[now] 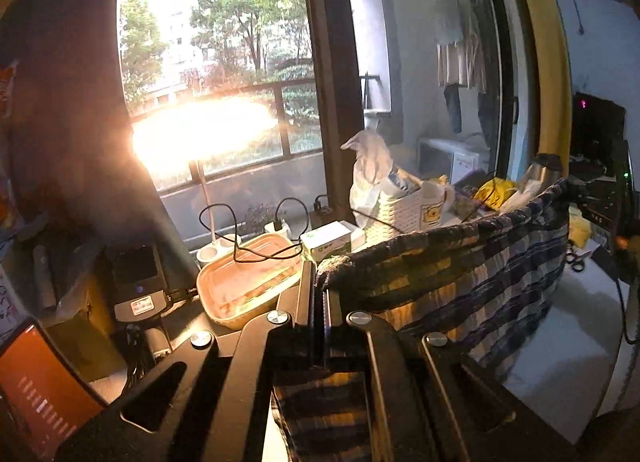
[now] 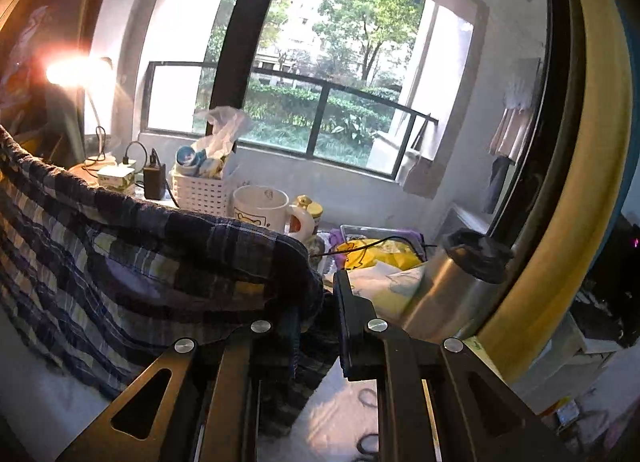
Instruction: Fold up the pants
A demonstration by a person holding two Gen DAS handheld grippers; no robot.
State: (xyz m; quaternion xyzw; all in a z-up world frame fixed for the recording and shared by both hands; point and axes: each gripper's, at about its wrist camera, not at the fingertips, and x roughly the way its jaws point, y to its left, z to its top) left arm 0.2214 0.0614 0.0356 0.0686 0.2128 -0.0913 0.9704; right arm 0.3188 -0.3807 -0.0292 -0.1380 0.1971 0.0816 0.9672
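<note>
Left claw (image 1: 319, 282) pinching plaid woven pants (image 1: 460, 262); right claw (image 2: 320, 302) likewise.

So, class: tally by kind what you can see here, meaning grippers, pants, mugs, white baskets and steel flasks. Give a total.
Grippers: 2, left gripper and right gripper
Plaid pants: 1
White mug: 1
White basket: 1
Steel flask: 1
Total: 6

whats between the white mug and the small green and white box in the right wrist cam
In the right wrist view, a white slotted basket stuffed with packets and a plastic bag stands between the white mug and the green and white box, with a black charger beside the box.
</note>
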